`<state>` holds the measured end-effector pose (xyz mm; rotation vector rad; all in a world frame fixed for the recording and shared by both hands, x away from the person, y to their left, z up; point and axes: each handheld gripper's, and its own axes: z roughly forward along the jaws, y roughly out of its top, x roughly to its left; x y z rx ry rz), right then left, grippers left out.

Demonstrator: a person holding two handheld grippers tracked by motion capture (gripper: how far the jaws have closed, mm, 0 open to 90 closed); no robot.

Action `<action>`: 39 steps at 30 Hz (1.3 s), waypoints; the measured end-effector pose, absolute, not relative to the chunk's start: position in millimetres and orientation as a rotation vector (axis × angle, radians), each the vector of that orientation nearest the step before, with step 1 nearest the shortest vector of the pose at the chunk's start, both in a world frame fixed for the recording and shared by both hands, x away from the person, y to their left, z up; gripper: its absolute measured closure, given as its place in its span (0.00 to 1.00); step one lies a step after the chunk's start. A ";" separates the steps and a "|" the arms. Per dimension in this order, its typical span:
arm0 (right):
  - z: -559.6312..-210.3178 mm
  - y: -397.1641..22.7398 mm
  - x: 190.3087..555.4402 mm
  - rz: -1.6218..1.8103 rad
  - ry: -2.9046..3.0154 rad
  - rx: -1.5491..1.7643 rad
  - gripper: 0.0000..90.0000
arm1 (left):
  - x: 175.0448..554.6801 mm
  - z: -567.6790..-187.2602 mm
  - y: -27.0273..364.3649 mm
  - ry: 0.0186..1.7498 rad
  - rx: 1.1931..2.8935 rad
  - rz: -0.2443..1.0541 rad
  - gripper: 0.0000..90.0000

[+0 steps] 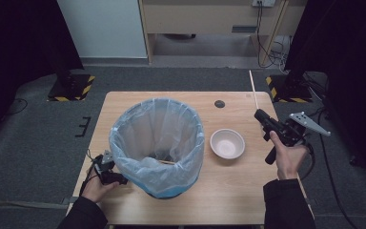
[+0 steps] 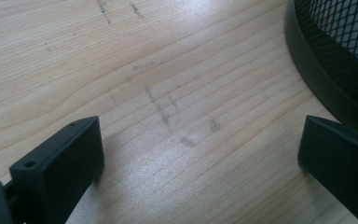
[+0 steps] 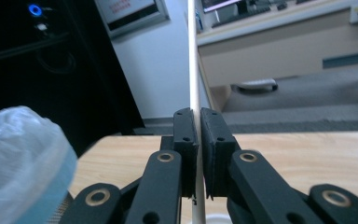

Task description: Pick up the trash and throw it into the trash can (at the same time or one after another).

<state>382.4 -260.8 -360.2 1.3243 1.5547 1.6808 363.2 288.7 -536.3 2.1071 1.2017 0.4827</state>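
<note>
Chopstick is clamped upright in the right claw, above the surface's right side. Bin lies to that claw's left, beyond the bowl. Left claw rests open beside the bin's base.

Both claws matte black, blocky pads, brass-ringed pivots on linkage arms. Right one has a grey triangular plate on top and black trailing cable. Dark sleeves on both forearms.
</note>
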 end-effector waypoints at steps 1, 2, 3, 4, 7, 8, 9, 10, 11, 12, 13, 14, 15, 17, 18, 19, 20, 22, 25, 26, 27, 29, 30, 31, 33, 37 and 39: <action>-357.8 -260.3 381.1 1.688 1.554 1.312 0.95 | 363.2 -536.3 288.7 1.202 2.107 0.483 0.00; -354.8 -259.4 379.4 1.698 1.549 1.295 0.95 | 363.2 -536.3 288.7 1.202 2.107 0.483 0.00; -353.0 -258.7 378.3 1.702 1.548 1.288 0.95 | 363.2 -536.3 288.7 1.202 2.107 0.483 0.00; -350.2 -257.6 376.7 1.711 1.546 1.273 0.95 | 363.2 -536.3 288.7 1.202 2.107 0.483 0.00; -344.0 -255.0 372.9 1.731 1.542 1.246 0.95 | 363.2 -536.3 288.7 1.202 2.108 0.483 0.00; -341.3 -253.8 371.3 1.740 1.541 1.230 0.95 | 363.2 -536.3 288.7 1.202 2.108 0.482 0.00; -339.6 -253.1 370.3 1.745 1.540 1.222 0.95 | 363.2 -536.3 288.7 1.202 2.107 0.483 0.00; -337.3 -252.1 368.8 1.753 1.538 1.213 0.95 | 363.2 -536.3 288.7 1.202 2.108 0.483 0.00; -335.0 -251.2 367.4 1.758 1.538 1.200 0.95 | 363.2 -536.3 288.7 1.201 2.107 0.483 0.00; -332.7 -250.1 365.9 1.766 1.536 1.188 0.95 | 363.2 -536.3 288.7 1.202 2.107 0.483 0.00; -332.7 -250.1 365.9 1.766 1.536 1.188 0.95 | 363.2 -536.3 288.7 1.202 2.107 0.483 0.00; -326.9 -247.3 361.9 1.785 1.534 1.160 0.95 | 363.2 -536.3 288.7 1.201 2.108 0.483 0.00; -325.2 -246.5 360.7 1.789 1.532 1.149 0.95 | 363.2 -536.3 288.7 1.202 2.107 0.483 0.00; -320.9 -243.7 357.5 1.803 1.534 1.127 0.95 | 363.2 -536.3 288.7 1.202 2.108 0.483 0.00; -318.9 -242.4 356.1 1.810 1.533 1.113 0.95 | 363.2 -536.3 288.7 1.201 2.107 0.483 0.00; -316.8 -241.0 354.5 1.816 1.537 1.102 0.95 | 363.2 -536.3 288.7 1.201 2.107 0.483 0.00; -314.7 -239.5 352.9 1.820 1.537 1.089 0.95 | 363.2 -536.3 288.7 1.201 2.108 0.483 0.00; -310.7 -236.5 349.8 1.830 1.540 1.068 0.95 | 363.2 -536.3 288.8 1.201 2.108 0.483 0.00; -305.2 -232.1 345.0 1.851 1.542 1.038 0.95 | 363.2 -536.3 288.7 1.202 2.107 0.483 0.00; -303.5 -230.8 343.6 1.856 1.542 1.025 0.95 | 363.2 -536.3 288.7 1.202 2.107 0.483 0.00; -302.2 -229.8 342.5 1.859 1.544 1.019 0.95 | 363.2 -536.3 288.7 1.202 2.107 0.483 0.00; -298.7 -226.8 339.2 1.873 1.546 0.998 0.95 | 363.2 -536.3 288.7 1.202 2.107 0.483 0.00; -297.7 -226.0 338.3 1.875 1.546 0.989 0.95 | 363.2 -536.3 288.7 1.201 2.107 0.483 0.00; -296.3 -224.6 336.9 1.882 1.548 0.981 0.95 | 363.2 -536.3 288.7 1.202 2.107 0.483 0.00; -293.9 -222.0 334.6 1.891 1.553 0.964 0.95 | 363.2 -536.3 288.7 1.201 2.107 0.483 0.00; -289.6 -215.8 330.5 1.913 1.561 0.931 0.95 | 363.2 -536.3 288.7 1.202 2.107 0.483 0.00; -288.0 -213.1 328.9 1.930 1.564 0.920 0.96 | 363.2 -536.3 288.7 1.201 2.107 0.483 0.00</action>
